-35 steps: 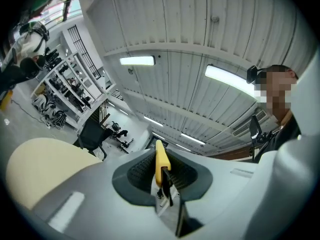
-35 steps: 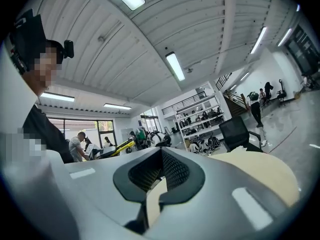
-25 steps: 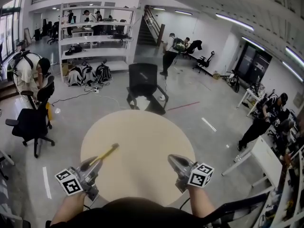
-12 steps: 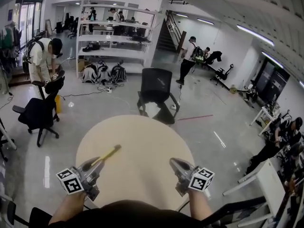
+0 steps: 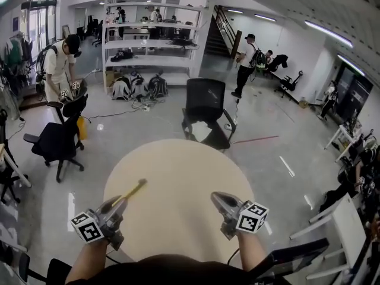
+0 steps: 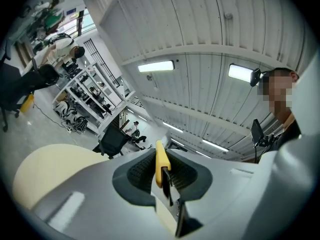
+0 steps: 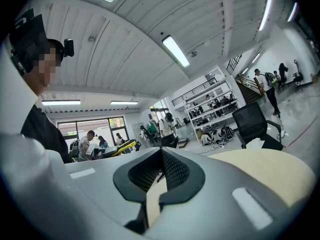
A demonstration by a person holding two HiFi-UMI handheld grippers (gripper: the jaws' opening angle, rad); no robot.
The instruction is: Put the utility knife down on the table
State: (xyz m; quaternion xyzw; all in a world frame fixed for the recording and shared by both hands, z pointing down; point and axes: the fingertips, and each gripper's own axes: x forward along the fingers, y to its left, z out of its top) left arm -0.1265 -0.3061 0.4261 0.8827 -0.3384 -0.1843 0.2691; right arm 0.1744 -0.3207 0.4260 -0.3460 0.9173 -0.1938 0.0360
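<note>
Yellow slim utility knife (image 5: 132, 192) tight in L hand-held gripper (image 5: 117, 202); R hand-held gripper (image 5: 215, 196) closed.

Rear of the utility knife (image 5: 134, 190), buried inside the left hand-held gripper (image 5: 120, 202).

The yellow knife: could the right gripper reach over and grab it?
Probably yes. The utility knife sticks out of the left gripper, which is shut on it, and only bare table lies between it and the right gripper. That gripper's jaws are together and empty, so they'd have to open first.
</note>
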